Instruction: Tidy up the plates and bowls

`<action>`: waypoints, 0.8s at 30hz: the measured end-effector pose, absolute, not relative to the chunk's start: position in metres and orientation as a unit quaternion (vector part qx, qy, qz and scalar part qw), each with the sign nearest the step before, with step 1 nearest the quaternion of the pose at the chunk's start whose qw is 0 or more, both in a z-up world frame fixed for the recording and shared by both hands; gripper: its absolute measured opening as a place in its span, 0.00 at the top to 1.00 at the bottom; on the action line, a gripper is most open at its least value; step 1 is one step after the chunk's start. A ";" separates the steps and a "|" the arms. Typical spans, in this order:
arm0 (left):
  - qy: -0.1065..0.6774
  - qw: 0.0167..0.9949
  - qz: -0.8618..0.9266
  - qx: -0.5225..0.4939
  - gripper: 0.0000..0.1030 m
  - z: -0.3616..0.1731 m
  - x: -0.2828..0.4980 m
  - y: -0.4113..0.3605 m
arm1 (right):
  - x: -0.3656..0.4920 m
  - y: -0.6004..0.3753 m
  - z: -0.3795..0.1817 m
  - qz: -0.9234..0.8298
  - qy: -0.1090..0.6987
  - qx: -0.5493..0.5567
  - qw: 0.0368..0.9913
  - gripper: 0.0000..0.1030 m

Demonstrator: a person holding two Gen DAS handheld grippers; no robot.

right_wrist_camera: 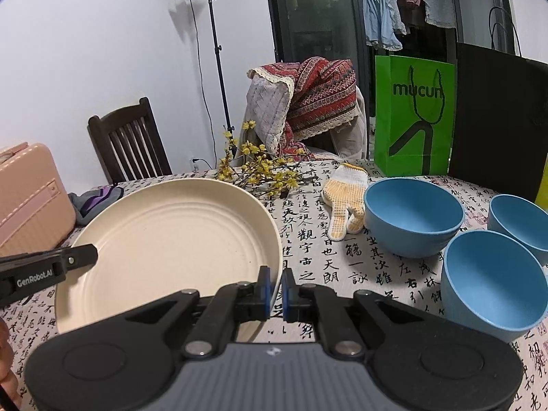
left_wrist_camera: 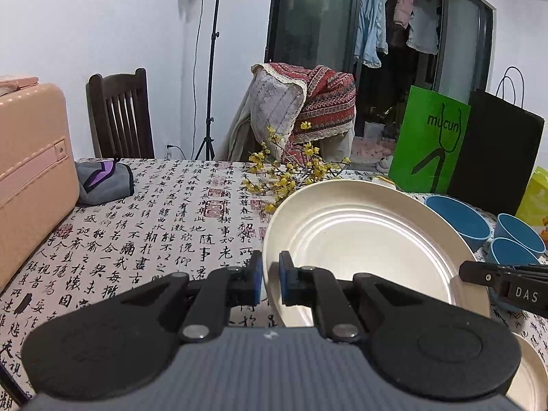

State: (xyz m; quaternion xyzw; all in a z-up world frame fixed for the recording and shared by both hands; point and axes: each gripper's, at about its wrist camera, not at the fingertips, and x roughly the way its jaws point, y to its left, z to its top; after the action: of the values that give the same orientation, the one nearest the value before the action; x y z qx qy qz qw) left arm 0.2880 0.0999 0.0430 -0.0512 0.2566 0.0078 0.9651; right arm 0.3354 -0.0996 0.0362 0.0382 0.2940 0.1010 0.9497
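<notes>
Squarely between both grippers point(left_wrist_camera: 270, 282) point(right_wrist_camera: 276, 294), cream plate's point(left_wrist_camera: 359, 236) opposite rims.

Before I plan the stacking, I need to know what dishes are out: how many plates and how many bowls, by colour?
Cream plates: 2, one held by both tools, one partly seen at the lower right edge
Blue bowls: 3
Total: 5 dishes
</notes>
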 end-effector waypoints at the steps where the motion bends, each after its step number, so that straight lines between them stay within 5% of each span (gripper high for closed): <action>1: 0.257 0.965 0.008 -0.051 0.90 0.043 0.286 0.099 | 0.334 -0.099 0.036 0.100 0.295 0.039 0.949 0.94; 24: 0.249 0.967 -0.004 -0.048 0.91 0.042 0.237 0.091 | 0.293 -0.114 0.036 0.101 0.297 0.062 0.947 0.94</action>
State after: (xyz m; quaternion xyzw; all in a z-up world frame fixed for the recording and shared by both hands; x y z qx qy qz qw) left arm 0.2373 0.0909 0.0421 -0.0484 0.2490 -0.0043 0.9673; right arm 0.2933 -0.1145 0.0358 0.0615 0.2973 0.1005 0.9475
